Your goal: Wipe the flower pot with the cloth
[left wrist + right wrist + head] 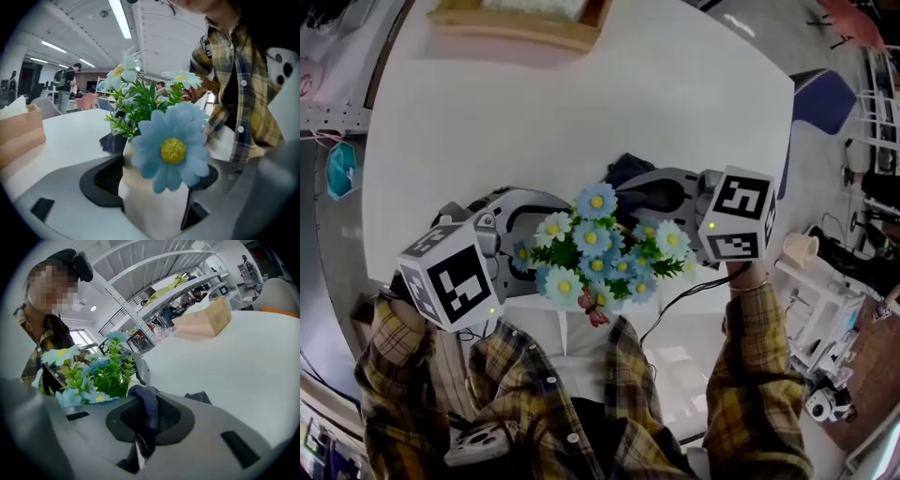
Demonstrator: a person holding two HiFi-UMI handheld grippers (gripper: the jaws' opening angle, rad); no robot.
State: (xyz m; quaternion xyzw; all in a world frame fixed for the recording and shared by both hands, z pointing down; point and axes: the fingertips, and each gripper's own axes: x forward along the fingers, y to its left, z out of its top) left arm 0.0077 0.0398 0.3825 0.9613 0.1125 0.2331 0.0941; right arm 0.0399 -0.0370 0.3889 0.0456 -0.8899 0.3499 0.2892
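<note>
A white flower pot (152, 201) of blue and white artificial daisies (598, 249) stands at the near edge of the white table (581, 122). My left gripper (154, 187) is shut on the pot, its black pads pressed to both sides. In the head view the left gripper (520, 246) comes in from the left and the flowers hide the pot. My right gripper (147, 427) is shut on a dark blue cloth (146, 408), just right of the flowers (101, 373). In the head view the right gripper (656, 199) holds the cloth (628, 172) behind the bouquet.
A wooden tray (520, 21) sits at the table's far edge, also seen as a wooden box (206, 319) in the right gripper view. The person's plaid shirt (581, 394) is close behind the pot. Shelving (877, 112) and a cluttered stand (820, 309) stand off to the right.
</note>
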